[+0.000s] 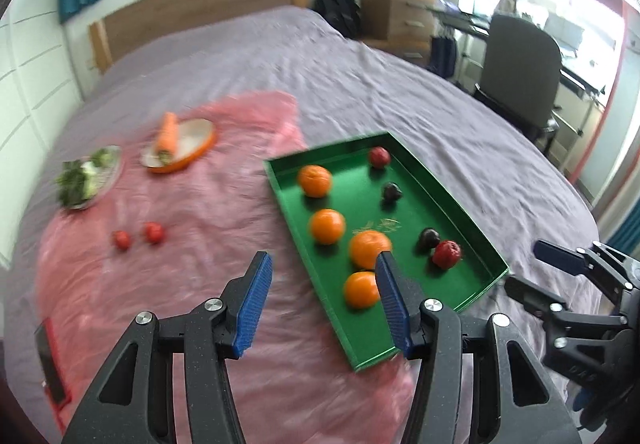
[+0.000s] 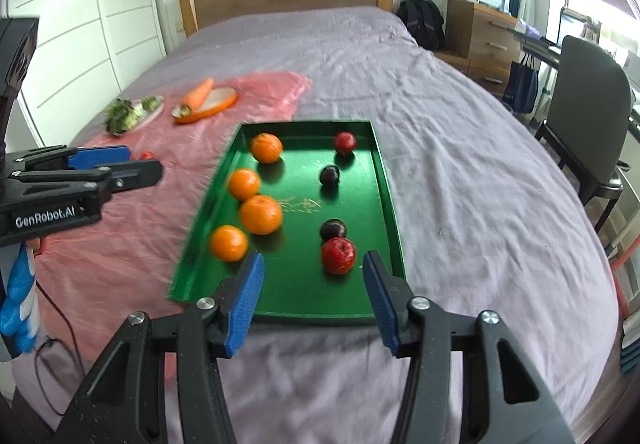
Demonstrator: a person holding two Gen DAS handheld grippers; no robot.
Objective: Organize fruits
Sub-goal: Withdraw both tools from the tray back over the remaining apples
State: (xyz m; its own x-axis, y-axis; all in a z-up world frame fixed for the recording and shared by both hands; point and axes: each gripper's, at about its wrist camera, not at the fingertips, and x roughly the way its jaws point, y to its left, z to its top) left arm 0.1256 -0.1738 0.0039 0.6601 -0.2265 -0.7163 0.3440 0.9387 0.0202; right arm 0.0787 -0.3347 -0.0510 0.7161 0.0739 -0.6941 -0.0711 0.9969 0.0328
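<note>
Both tools are held above the bed (image 2: 460,171), clear of everything. The left tool (image 1: 324,300) is parted, nothing between its pads. The right tool (image 2: 312,294) is spread wide and also empty.

The fruit sits in the green tray (image 2: 388,203), which lies half on the pink plastic sheet (image 1: 180,264) and half on the bedspread. Four oranges (image 2: 261,214) are lined along the tray's left side; two red apples (image 2: 338,255) and two dark plums (image 2: 333,229) are lined along the right side. Sorting by kind is judged to be the reason for the two rows. The task is judged near done or done for the tray.

Vegetables are kept apart on the sheet: a carrot (image 1: 167,131) across an orange-rimmed dish (image 1: 192,153), greens on a second plate (image 1: 104,179). Two small red tomatoes (image 1: 154,232) lie loose on the sheet, well apart from the tray; whether they belong to the job cannot be told.

Left wrist view only: both tomatoes, plus a dark flat object with red edging at the bed's near left edge. In the right wrist view only one tomato peeks from behind the left tool's fingers; a gloved hand in blue and a cable at lower left are shown there alone. Each view catches the other tool from the side.
</note>
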